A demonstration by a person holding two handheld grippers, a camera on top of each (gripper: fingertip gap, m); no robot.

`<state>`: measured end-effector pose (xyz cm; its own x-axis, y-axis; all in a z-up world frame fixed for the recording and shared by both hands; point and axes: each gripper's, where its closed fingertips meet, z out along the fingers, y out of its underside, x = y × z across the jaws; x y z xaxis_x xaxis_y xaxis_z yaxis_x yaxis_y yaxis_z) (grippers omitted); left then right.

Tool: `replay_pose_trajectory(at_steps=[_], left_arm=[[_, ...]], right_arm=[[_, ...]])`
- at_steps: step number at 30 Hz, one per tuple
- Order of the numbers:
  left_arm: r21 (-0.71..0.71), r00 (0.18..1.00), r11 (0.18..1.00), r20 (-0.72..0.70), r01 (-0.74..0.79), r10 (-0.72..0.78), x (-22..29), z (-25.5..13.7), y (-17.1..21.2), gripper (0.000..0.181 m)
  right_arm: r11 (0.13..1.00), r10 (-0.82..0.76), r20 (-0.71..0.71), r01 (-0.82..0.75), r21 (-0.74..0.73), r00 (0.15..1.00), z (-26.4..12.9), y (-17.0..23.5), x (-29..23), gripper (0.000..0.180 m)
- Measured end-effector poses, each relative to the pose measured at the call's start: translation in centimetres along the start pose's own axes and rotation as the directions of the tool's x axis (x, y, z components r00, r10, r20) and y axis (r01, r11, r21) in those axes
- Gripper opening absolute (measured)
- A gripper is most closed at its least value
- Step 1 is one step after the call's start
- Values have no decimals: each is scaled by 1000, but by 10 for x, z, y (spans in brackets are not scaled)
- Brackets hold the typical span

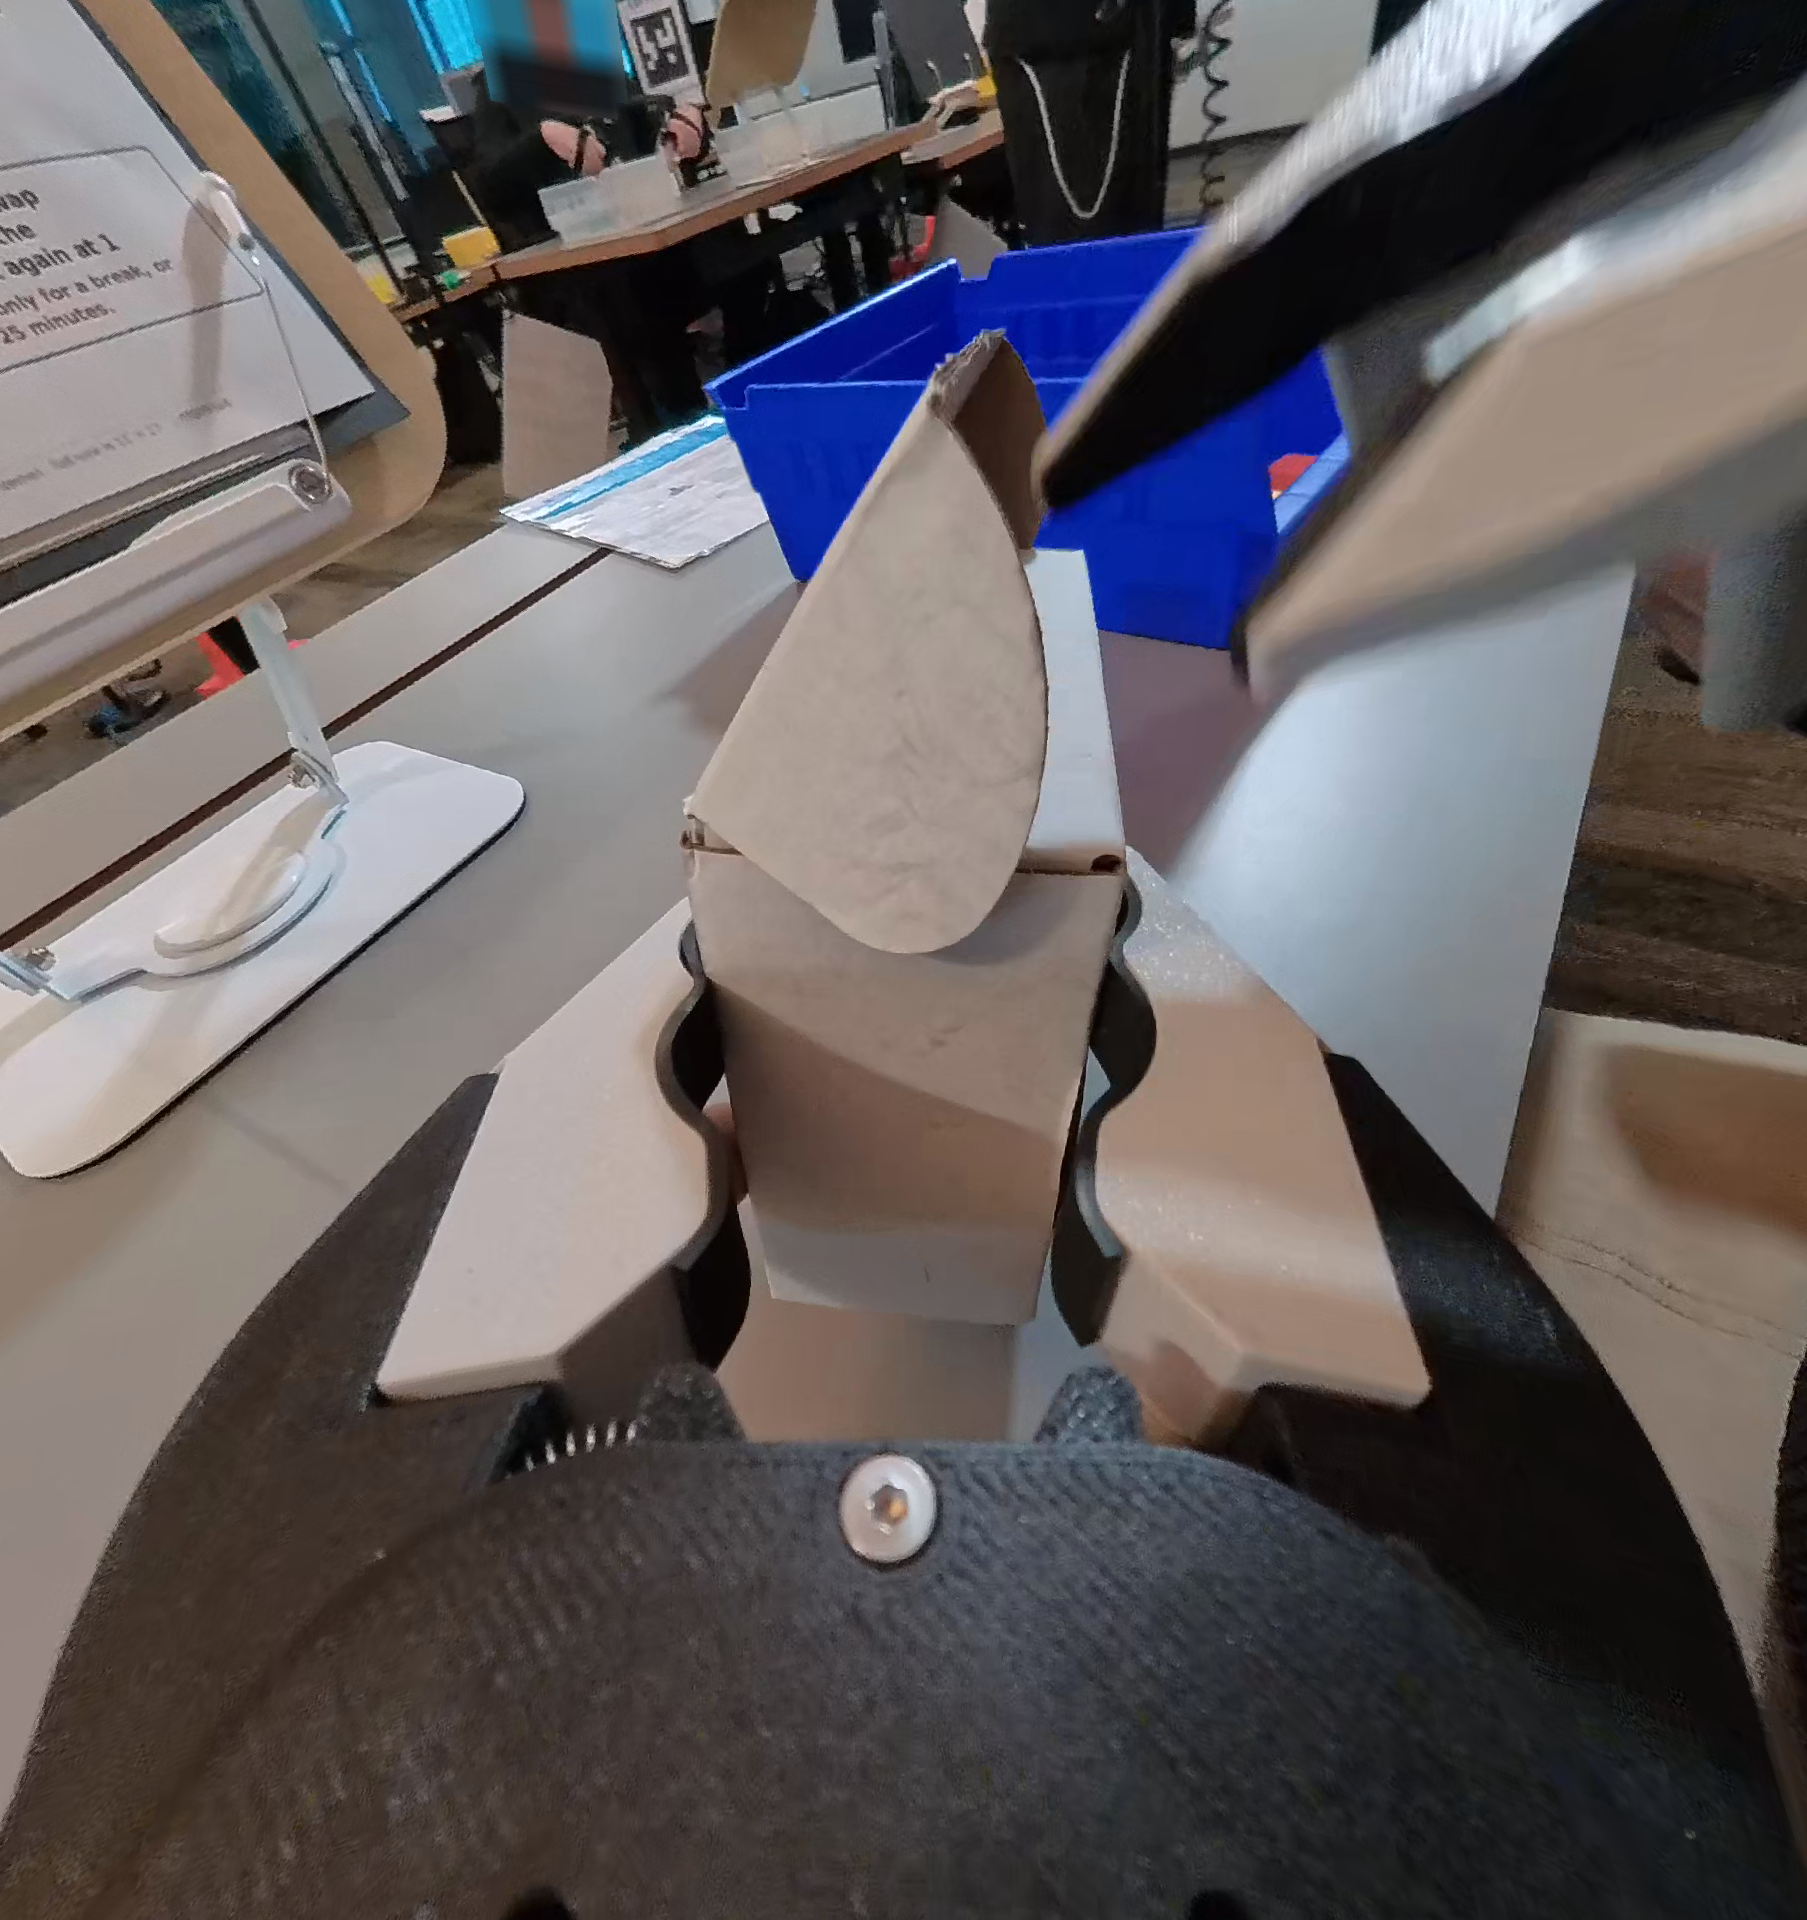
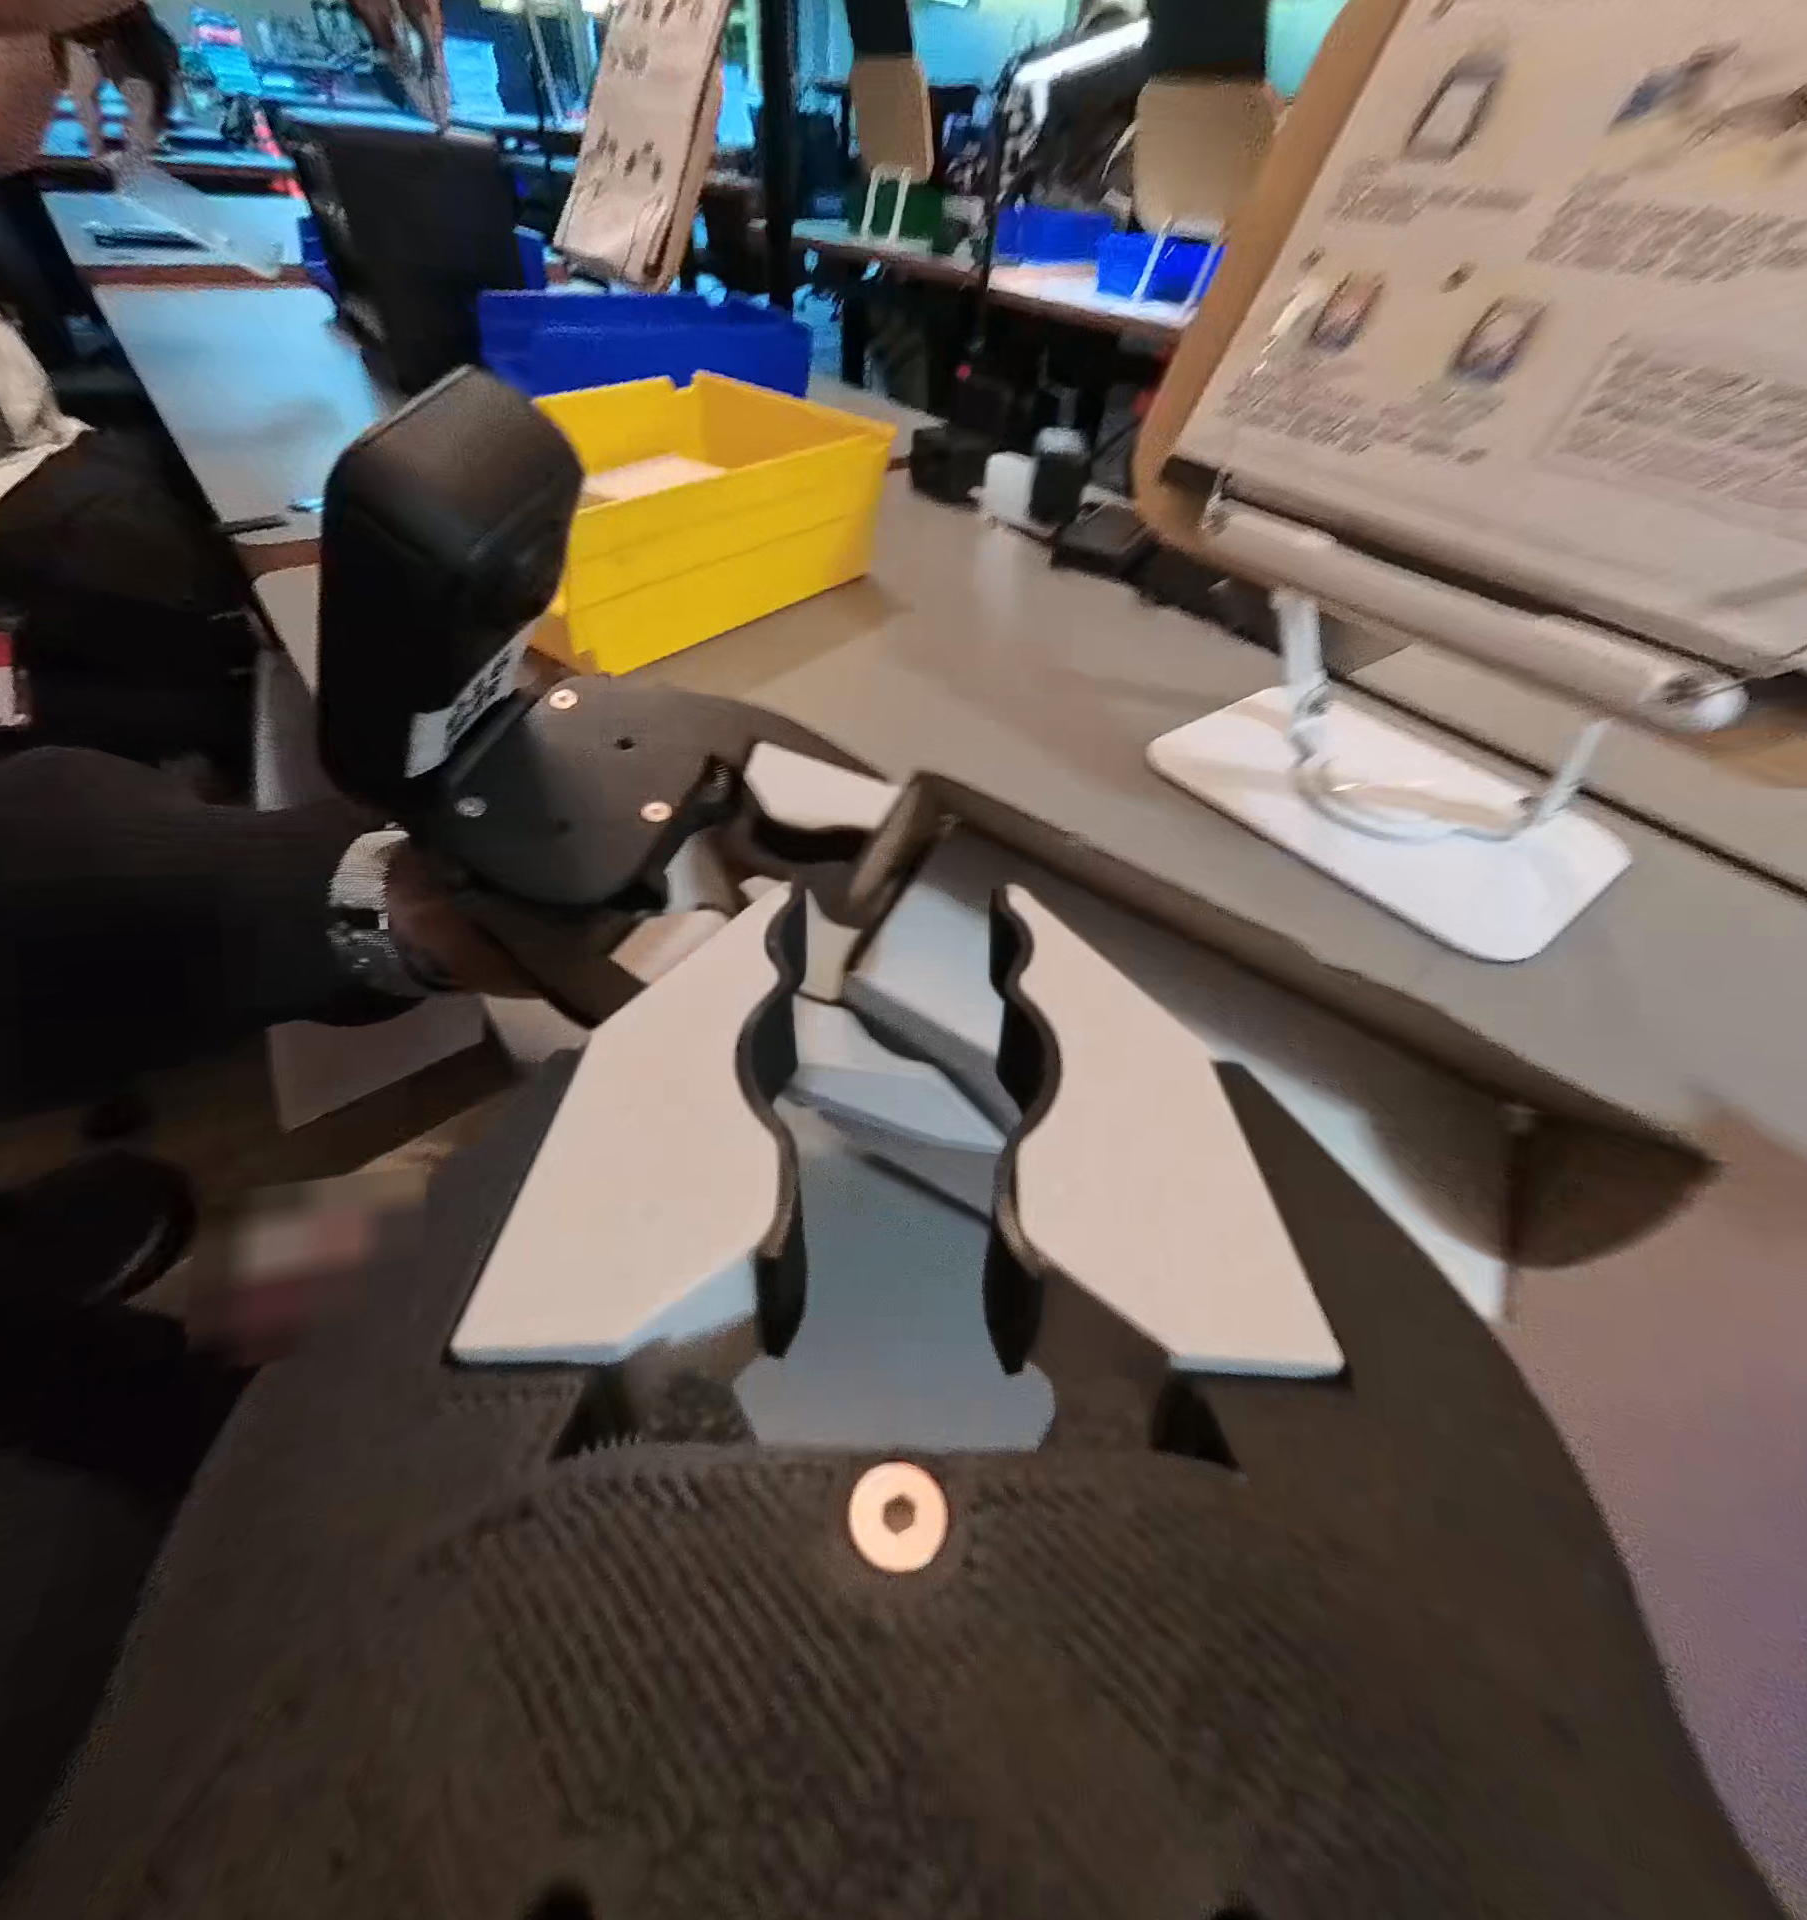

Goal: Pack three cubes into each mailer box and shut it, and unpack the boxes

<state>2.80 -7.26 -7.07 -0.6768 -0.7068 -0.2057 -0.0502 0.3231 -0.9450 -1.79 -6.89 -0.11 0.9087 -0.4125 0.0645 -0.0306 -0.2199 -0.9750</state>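
Left gripper (image 1: 904, 1101): clenched on a grey cardboard mailer box (image 1: 899, 1122), its fingers (image 1: 566, 1174) pressing the box on both sides.
Mailer box: held above the grey table (image 1: 255, 1195), near its front edge; a rounded flap (image 1: 878, 769) stood up and tilted from the part in the grip, a second flap with a frayed tip behind it.
Right gripper (image 2: 894, 1039): released, fingers (image 2: 650, 1132) well apart with nothing between them; cardboard panels of the box (image 2: 909, 1091) showed through the gap, blurred.
Right gripper, seen from the left wrist: came in from the upper right, blurred, its dark finger tip just beside the rear flap; contact could not be told.
Left gripper, seen from the right wrist: black body (image 2: 566, 790) with a handle held by a hand (image 2: 442, 925) in a dark sleeve, closed on the box.
Document stand (image 1: 203, 862): white base on the table to the left, carrying a printed sheet.
Blue bin (image 1: 1034, 457): on the table beyond the box; a red item showed inside at its right end, kind not discernible.
Paper sheet (image 1: 639, 499): flat on the table, left of the blue bin.
Yellow bin (image 2: 712, 509): on the table beyond the left gripper, something white inside.
Background: further tables and bins, blurred.
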Motion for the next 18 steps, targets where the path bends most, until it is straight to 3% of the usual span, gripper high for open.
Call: replay_pose_trajectory(at_steps=[6,9,18], left_arm=[[-4,1000,1000,18,-25,25,4,2,-2,70],[-8,999,999,20,-36,36,5,2,-3,70],[-6,999,999,17,-40,40,6,2,-4,70]], right_arm=[[989,145,81,-143,-22,986,12,7,-12,21],[990,138,86,-137,-24,987,14,8,-10,4],[996,82,79,-79,-35,994,11,6,-7,2]])
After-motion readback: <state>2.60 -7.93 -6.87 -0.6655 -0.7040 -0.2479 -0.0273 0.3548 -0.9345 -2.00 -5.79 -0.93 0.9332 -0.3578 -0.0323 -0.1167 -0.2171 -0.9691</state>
